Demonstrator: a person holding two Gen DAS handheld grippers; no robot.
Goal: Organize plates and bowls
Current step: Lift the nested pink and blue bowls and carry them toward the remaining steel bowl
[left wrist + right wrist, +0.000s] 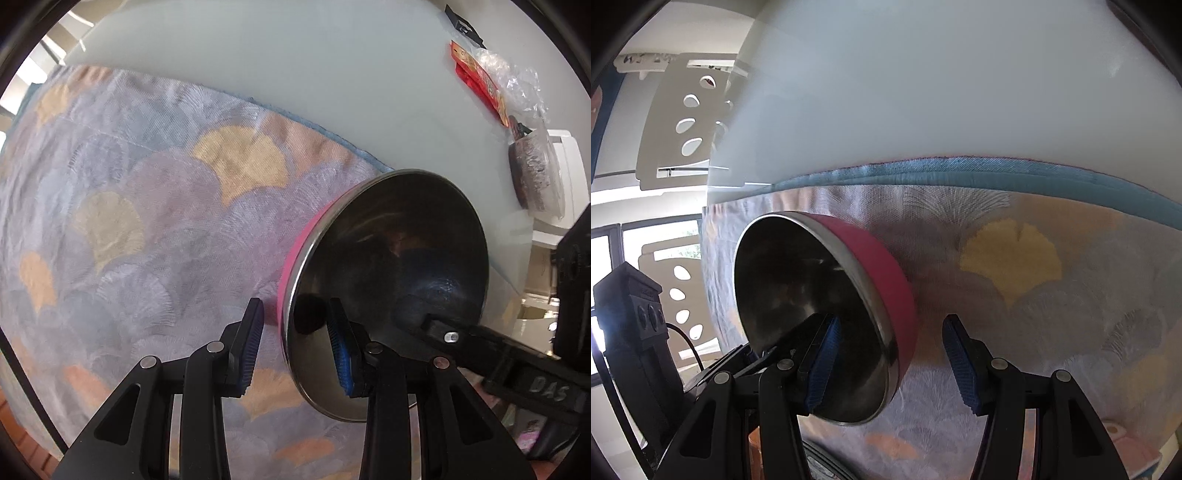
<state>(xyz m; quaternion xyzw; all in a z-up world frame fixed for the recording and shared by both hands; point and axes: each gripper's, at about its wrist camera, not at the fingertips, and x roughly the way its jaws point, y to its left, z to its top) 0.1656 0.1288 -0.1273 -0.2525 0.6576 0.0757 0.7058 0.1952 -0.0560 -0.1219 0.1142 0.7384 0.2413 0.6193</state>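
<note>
The left hand-held gripper (295, 343) was matte black plastic, with two angular linkage arms per side joined by round silver pivot pins. Its fingers (249, 345) carried ribbed blue rubber pads. The right hand-held gripper (894, 363) was of the same build: black struts with triangular cut-outs, silver pins, and blue ridged pads on its fingers (960, 363). In the left wrist view its black body bore raised letters "DAS" and a small silver screw. A black cable ran beside the left gripper's boxy black housing in the right wrist view.

Pink-sided steel bowl (388, 266); pastel fan-patterned cloth (147, 221), teal-edged.
</note>
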